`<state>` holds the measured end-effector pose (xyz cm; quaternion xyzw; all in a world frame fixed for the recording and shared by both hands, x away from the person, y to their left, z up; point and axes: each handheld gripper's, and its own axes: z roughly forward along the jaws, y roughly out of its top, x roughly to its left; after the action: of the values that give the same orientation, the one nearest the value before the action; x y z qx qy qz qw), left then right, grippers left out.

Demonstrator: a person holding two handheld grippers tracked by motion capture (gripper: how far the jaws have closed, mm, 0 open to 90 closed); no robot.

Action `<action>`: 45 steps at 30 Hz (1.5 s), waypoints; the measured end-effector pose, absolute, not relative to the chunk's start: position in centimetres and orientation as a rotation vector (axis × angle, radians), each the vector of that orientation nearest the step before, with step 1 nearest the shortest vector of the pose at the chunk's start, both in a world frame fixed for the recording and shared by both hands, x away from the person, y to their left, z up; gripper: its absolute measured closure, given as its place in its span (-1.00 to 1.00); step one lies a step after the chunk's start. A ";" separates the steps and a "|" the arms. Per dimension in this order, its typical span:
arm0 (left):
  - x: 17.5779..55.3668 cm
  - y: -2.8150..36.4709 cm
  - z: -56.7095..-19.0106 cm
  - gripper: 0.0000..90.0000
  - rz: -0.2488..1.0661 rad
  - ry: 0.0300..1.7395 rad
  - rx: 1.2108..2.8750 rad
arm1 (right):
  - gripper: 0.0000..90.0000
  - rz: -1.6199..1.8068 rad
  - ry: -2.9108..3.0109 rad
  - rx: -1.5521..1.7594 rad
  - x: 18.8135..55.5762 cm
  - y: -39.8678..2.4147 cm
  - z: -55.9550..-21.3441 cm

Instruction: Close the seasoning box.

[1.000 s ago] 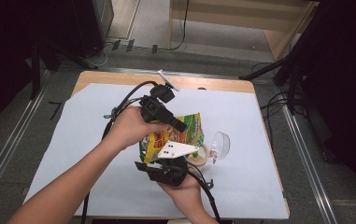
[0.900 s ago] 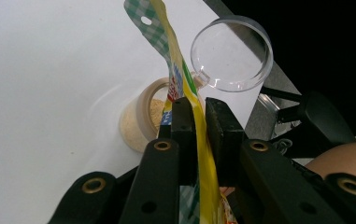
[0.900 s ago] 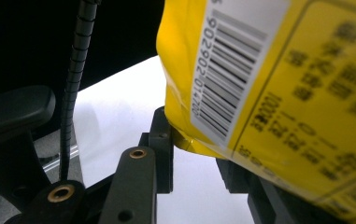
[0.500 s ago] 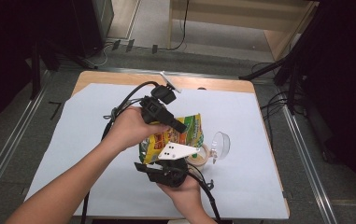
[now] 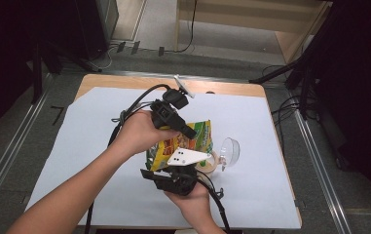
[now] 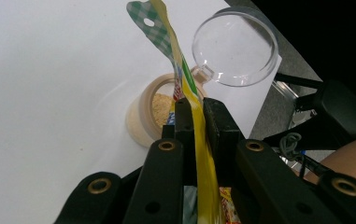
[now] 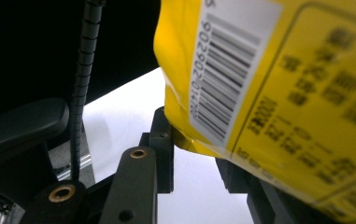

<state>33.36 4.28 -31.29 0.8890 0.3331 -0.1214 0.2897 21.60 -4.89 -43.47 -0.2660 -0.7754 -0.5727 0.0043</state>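
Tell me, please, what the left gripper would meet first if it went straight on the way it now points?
Probably the open tan jar of powder just beyond its tips. The left gripper is shut on the yellow bag, and the jar sits right ahead, its clear lid a little farther; depth is unclear.

High view: fixed above the near edge, facing forward and down, whole table (image 5: 66, 146) plus floor behind. Left gripper view: rides close behind its jaws, looking along them and down at the jar (image 6: 152, 112) and bag (image 6: 185, 88) (both also seen from high). Right gripper view: very near, angled up under the bag's barcode side.
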 end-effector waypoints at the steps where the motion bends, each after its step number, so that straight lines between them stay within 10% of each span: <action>1: 33.5 4.3 -31.4 0.89 -0.339 0.891 2.372 | 0.59 -1.802 -2.428 -0.827 21.6 -4.9 -43.4; 45: 34.1 4.7 -31.3 0.90 -0.397 0.899 2.372 | 0.55 -1.761 -2.434 -0.831 21.6 -5.0 -43.2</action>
<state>34.05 4.73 -31.31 0.8860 0.3359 -0.1484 0.2830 21.62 -5.04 -43.15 -0.2667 -0.7809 -0.5648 0.0122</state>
